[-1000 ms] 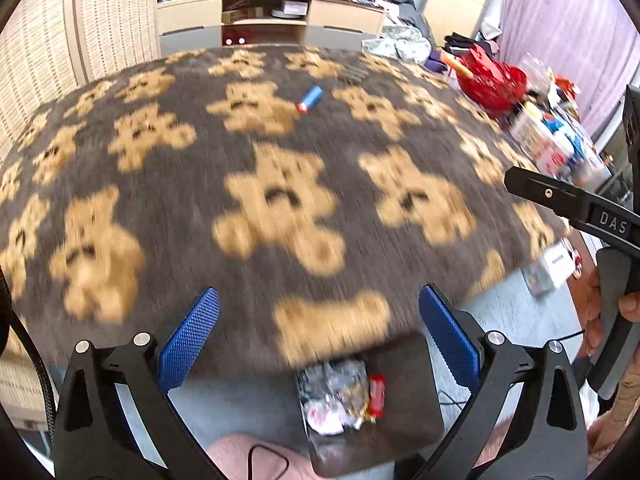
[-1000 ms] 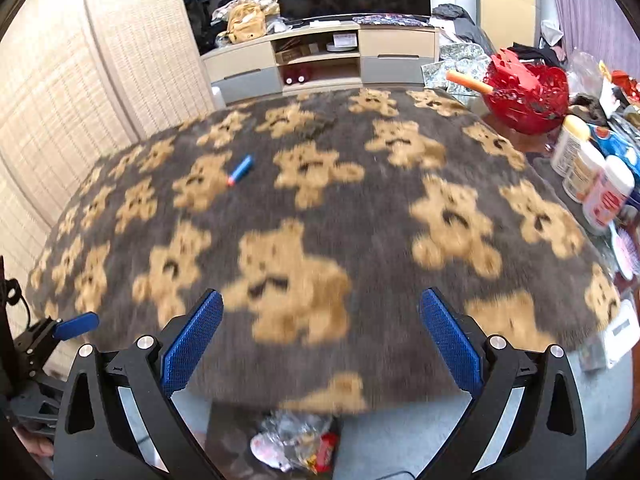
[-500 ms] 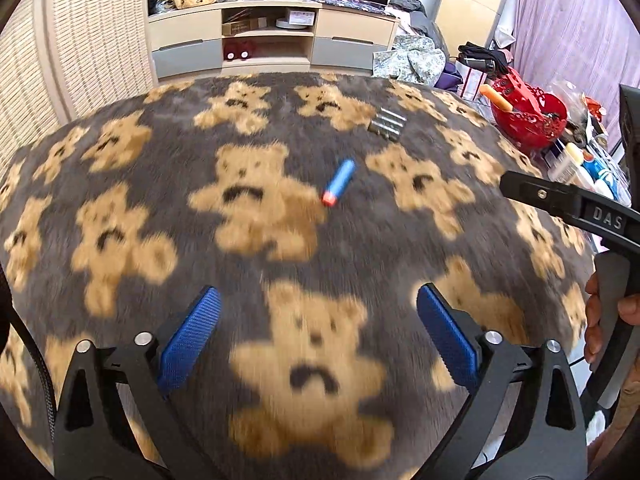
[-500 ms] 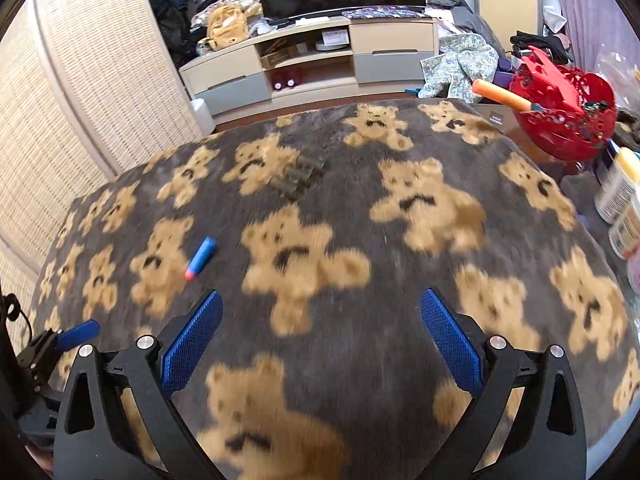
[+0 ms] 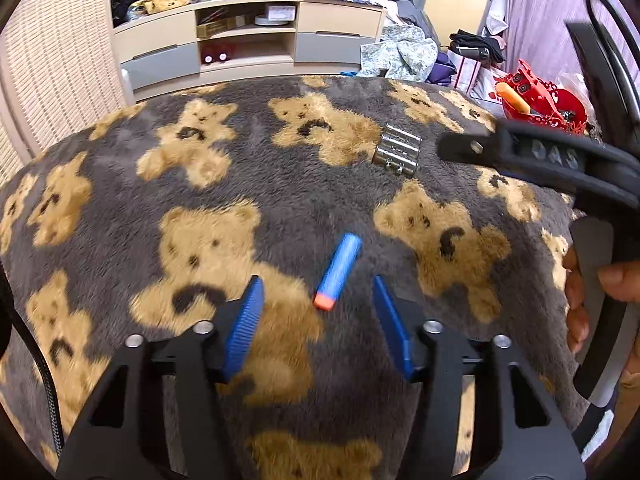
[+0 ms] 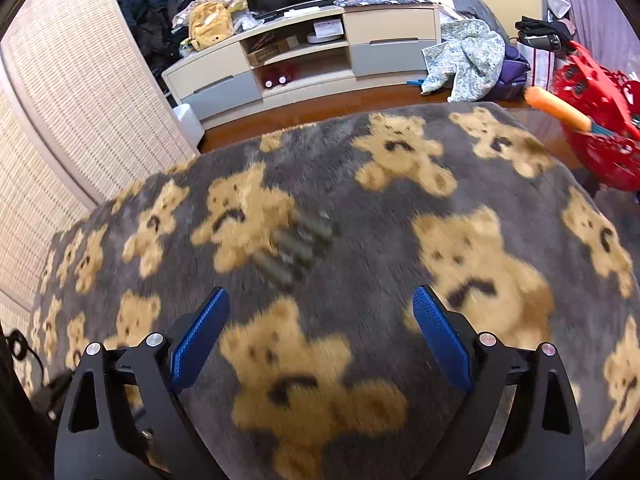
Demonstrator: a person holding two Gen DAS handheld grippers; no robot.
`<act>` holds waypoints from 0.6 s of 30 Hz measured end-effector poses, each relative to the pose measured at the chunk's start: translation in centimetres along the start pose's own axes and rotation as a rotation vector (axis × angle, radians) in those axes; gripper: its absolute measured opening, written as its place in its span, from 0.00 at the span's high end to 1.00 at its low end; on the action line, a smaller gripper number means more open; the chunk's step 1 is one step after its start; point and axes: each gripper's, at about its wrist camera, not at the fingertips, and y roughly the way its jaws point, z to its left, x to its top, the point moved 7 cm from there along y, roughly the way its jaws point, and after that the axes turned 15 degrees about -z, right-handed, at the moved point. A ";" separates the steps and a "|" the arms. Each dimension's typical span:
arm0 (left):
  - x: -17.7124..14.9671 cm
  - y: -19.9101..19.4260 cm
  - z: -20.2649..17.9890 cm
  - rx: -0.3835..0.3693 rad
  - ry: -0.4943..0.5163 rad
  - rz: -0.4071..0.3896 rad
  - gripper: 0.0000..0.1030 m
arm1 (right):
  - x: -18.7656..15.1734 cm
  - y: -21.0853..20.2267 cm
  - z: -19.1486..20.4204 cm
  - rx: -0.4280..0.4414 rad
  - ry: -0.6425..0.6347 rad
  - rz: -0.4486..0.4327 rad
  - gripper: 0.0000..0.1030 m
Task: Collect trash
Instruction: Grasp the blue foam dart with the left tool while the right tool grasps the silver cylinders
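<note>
Two grippers hover over the grey teddy-bear rug (image 5: 304, 200). One blue foam dart (image 5: 338, 272) with an orange tip lies on the rug, its tip just ahead of the left gripper (image 5: 316, 312), whose blue pads stand partly apart with nothing between them. Farther up the rug from the dart rests a silver pack of batteries (image 5: 397, 151). Beyond the right gripper (image 6: 320, 332), whose jaws are spread wide and empty, the batteries (image 6: 294, 248) appear blurred on the rug (image 6: 360, 240).
</note>
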 end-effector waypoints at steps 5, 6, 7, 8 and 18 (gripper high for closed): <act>0.1 1.8 0.0 -0.009 0.002 0.016 0.67 | 0.7 2.7 0.9 0.011 0.016 0.021 0.19; 0.1 2.2 0.0 -0.006 0.002 0.016 0.74 | 0.7 3.3 1.2 0.016 0.020 0.027 0.22; 0.2 2.4 0.1 -0.003 0.003 0.013 0.79 | 0.7 3.7 1.4 0.021 0.024 0.032 0.23; 0.4 2.7 0.3 -0.001 0.001 0.010 0.83 | 0.7 4.2 1.7 0.027 0.029 0.036 0.24; 0.8 2.5 2.0 0.008 0.009 -0.004 0.90 | 0.2 7.3 2.8 0.000 0.016 0.050 0.29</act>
